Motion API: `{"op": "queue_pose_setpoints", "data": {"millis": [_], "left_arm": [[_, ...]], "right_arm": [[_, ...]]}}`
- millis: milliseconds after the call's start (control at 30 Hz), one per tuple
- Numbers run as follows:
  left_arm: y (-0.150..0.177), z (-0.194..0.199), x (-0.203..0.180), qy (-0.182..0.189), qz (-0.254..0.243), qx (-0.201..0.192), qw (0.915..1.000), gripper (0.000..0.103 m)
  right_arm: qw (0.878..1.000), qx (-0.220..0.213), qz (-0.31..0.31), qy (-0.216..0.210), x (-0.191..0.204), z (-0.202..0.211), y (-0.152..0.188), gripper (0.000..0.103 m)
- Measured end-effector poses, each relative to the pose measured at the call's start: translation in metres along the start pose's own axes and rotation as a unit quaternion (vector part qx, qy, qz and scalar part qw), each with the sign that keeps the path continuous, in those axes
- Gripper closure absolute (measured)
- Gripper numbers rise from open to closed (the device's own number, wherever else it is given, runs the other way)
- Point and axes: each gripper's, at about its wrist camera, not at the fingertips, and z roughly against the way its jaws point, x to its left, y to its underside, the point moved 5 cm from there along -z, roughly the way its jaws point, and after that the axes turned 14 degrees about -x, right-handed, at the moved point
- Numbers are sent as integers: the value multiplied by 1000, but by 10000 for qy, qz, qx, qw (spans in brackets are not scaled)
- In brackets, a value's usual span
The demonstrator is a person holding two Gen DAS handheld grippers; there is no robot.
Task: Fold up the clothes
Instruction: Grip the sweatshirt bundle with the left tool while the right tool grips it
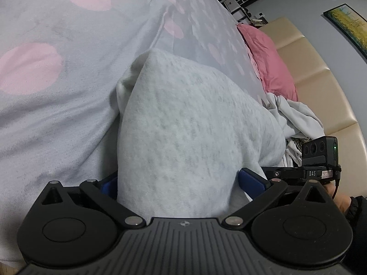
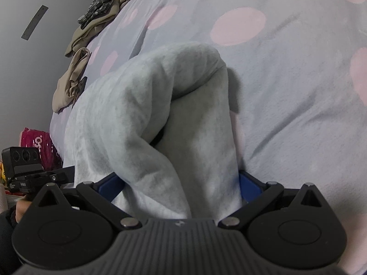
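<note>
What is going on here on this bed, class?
A person is folding laundry with a handheld gripper in each hand. The left gripper and the right gripper each have a bunch of the same pale grey fleece garment between their blue fingers, lifted over the grey bedspread with pink dots. The fold is not yet laid flat. More clothes lie heaped further off.

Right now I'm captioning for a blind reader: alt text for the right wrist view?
The right tool grips a bunched pale grey garment over a grey bedsheet with pink dots. Tan and floral clothes lie at the bed's far edge.
</note>
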Motion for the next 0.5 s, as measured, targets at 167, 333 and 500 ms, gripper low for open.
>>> {"op": "queue_pose_setpoints", "data": {"millis": [167, 333, 500], "left_arm": [[-1, -2, -1, 21, -23, 4, 10000, 0], [-1, -5, -3, 32, -35, -29, 10000, 0], [1, -6, -6, -10, -51, -89, 9999, 0]], "right_arm": [[10000, -16, 3, -5, -2, 2, 2, 0], [10000, -49, 9, -12, -2, 2, 3, 0], [9999, -102, 23, 27, 0, 1, 4, 0]]}}
